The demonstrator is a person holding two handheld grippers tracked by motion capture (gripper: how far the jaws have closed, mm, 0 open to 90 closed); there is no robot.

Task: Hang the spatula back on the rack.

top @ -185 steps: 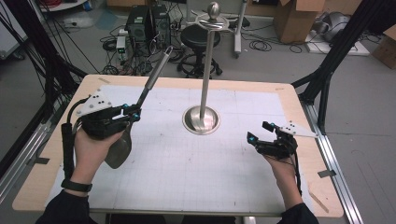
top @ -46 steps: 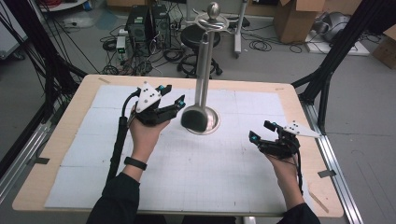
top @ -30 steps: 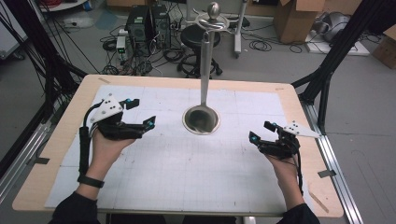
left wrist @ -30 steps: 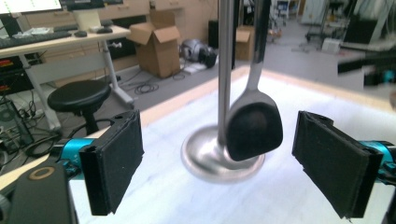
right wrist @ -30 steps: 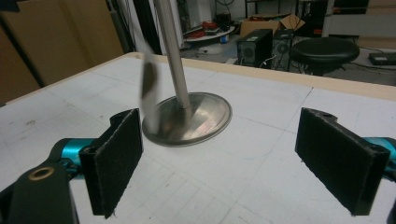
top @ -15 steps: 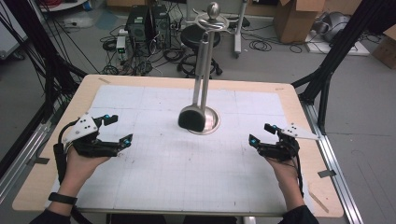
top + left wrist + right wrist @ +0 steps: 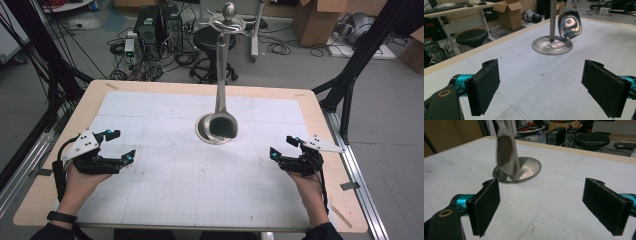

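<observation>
Grippers, left (image 7: 121, 146) and right (image 7: 283, 146), released and empty at lower frame; ladle (image 7: 223, 122) hanging on stand (image 7: 206, 131), centre counter (image 7: 310, 100).

The ladle (image 7: 223, 120) is polished metal, its bowl mirror-bright and glossy in the left gripper view. The stand (image 7: 206, 131) it hangs from has a smooth metal base of a duller, brushed shine. The table (image 7: 75, 117) has a pale matt wooden edge, and the mat (image 7: 200, 185) over it looks like matt white paper printed with a faint grid, scuffed in places. The pads (image 7: 485, 88) of the left gripper (image 7: 119, 146) look like rough matt black foam on glossy teal metal
</observation>
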